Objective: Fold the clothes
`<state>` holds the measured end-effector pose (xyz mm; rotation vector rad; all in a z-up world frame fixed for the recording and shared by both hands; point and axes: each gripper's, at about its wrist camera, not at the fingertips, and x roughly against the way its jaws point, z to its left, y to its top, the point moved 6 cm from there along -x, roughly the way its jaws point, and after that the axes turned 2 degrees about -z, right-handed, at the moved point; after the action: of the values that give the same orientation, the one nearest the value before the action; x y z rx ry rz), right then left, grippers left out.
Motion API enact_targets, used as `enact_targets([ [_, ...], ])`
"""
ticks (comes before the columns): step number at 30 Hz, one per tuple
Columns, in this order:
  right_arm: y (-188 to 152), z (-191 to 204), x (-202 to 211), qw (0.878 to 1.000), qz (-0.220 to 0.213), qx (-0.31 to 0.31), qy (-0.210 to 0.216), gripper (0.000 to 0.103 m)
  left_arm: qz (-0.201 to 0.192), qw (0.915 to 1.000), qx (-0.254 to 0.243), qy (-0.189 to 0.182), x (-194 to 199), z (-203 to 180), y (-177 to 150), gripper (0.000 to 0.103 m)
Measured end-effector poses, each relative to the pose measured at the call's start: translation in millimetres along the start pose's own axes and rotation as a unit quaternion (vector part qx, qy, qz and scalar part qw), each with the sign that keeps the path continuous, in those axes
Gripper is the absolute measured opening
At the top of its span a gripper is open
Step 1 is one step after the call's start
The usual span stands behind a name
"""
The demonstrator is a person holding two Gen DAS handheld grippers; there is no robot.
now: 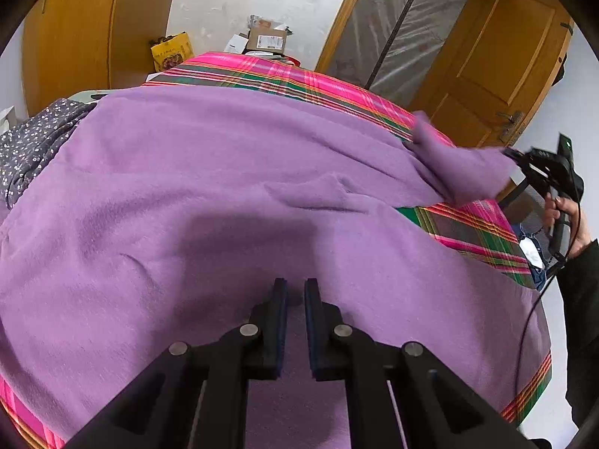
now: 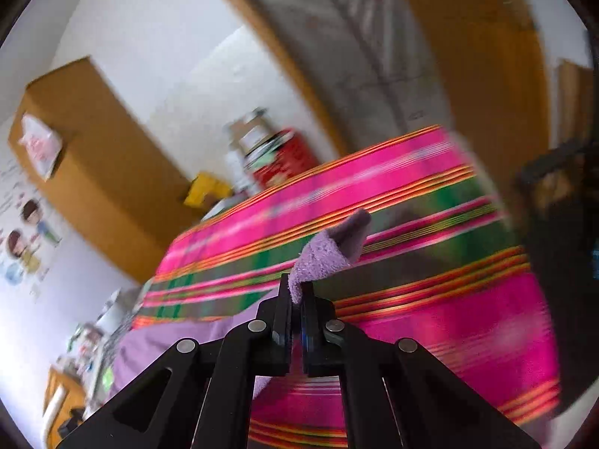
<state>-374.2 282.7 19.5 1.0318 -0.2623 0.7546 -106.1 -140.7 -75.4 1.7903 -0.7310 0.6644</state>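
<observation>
The fuzzy purple garment (image 1: 232, 194) lies spread over the pink-and-green plaid table (image 1: 475, 224). The right tongs (image 2: 297, 292) clamp its corner, lifted for folding; the left tongs (image 1: 295, 288) pinch its near edge, anchoring it.

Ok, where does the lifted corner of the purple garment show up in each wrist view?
Left wrist view: the corner of the purple garment is at right, pulled up by the right gripper.
Right wrist view: the corner is at centre, pinched in the shut jaws.
Shared landmark: the pink plaid cloth.
</observation>
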Motion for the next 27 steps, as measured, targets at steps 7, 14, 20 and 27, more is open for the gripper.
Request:
enact_targets([
  [7,11.0,-86.6,34.8,0.996,-0.018,-0.022,-0.086,0.003,0.005,1.0000,-0.007,-0.004,-2.5,-8.3,-0.4,0.009],
  [14,-3.1,-140.7,29.2,0.992,0.010,-0.038,-0.123,0.003,0.010,0.9998,-0.016,-0.005,-5.1,-16.9,-0.3,0.009],
  [20,14.6,-121.2,44.3,0.996,-0.030,-0.030,-0.081,0.003,0.011,0.9997,-0.019,-0.003,-5.7,-21.5,0.9,0.009],
  [27,-16.3,-166.6,22.2,0.988,0.047,-0.083,-0.122,0.008,0.012,0.9996,-0.025,-0.006,-9.2,-28.3,2.3,0.009],
])
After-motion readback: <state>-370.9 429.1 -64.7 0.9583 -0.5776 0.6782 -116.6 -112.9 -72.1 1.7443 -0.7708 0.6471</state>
